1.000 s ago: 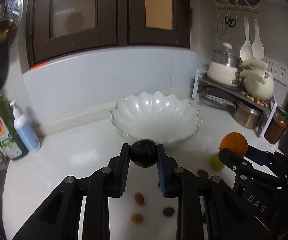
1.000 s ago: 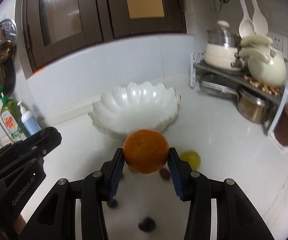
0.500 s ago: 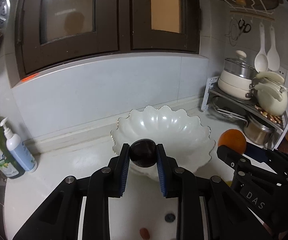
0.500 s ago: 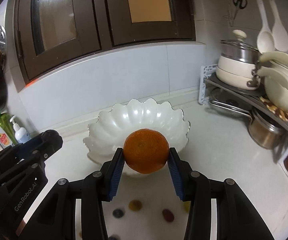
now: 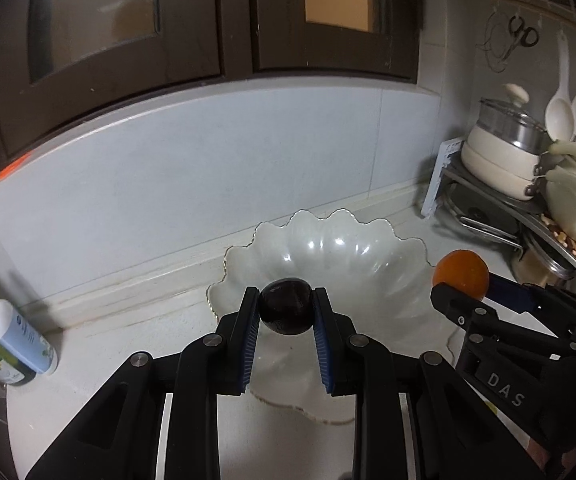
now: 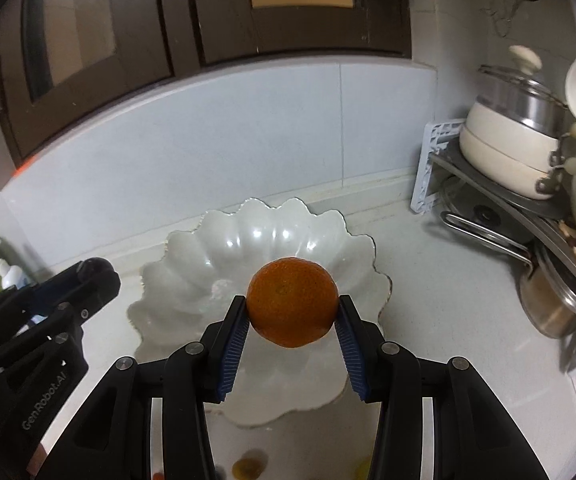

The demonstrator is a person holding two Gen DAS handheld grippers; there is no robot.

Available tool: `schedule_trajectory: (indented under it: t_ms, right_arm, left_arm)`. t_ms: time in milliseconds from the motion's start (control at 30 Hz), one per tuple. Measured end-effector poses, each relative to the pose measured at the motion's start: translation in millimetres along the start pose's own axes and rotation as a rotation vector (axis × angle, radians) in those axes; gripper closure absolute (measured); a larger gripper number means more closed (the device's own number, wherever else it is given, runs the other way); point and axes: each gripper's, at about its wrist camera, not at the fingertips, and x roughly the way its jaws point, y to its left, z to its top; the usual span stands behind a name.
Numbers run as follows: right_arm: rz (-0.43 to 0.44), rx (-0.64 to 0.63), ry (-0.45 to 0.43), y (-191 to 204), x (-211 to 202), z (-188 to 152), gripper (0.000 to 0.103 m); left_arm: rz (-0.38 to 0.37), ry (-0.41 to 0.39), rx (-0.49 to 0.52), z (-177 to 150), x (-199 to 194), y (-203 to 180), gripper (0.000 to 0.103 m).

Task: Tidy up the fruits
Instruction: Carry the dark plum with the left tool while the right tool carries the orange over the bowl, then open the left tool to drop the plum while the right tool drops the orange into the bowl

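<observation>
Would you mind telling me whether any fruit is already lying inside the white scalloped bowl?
No, the white scalloped bowl shows only bare glossy interior, while the orange sits clamped in the right gripper above it.

Orange tangerine [image 6: 292, 303], dark plum [image 5: 285, 306], white bowl [image 5: 372, 256]

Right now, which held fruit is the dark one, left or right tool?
The left tool holds the dark plum; the right tool holds the orange. Both hang over the white bowl.
</observation>
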Motion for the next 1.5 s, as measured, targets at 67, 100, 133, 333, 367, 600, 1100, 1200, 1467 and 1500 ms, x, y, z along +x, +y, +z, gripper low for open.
schedule_trajectory:
  t_ms: [67,100,133,333,367,600,1100,1200,1467,1500]
  right_arm:
    - [-0.004,-0.004,0.032,-2,13,6,0.057]
    - [-0.008,-0.009,0.062,-3,24,9,0.057]
    - [-0.011,-0.008,0.08,-3,31,11,0.057]
    - [-0.015,-0.025,0.189,-6,73,20,0.057]
    - [-0.014,-0.026,0.203,-7,78,21,0.057]
    - [-0.024,-0.045,0.306,-8,109,24,0.057]
    - [-0.027,-0.035,0.437,-15,140,19,0.057]
    - [-0.034,-0.042,0.443,-16,143,19,0.056]
    - [-0.06,-0.051,0.427,-20,139,21,0.048]
    - [-0.067,-0.059,0.412,-20,136,23,0.043]
  left_arm:
    - [0.004,0.018,0.014,5,13,1,0.076]
    - [0.005,0.03,0.025,8,20,1,0.076]
    - [0.003,0.045,0.028,10,27,1,0.076]
    - [-0.01,0.134,0.023,17,67,6,0.076]
    - [-0.012,0.151,0.021,18,73,7,0.076]
    - [-0.03,0.308,0.026,16,123,7,0.076]
    - [-0.005,0.437,0.059,2,165,-1,0.076]
    - [0.005,0.44,0.064,1,166,0,0.073]
    - [0.026,0.418,0.083,7,162,-1,0.049]
    - [0.024,0.416,0.079,8,159,0,0.049]
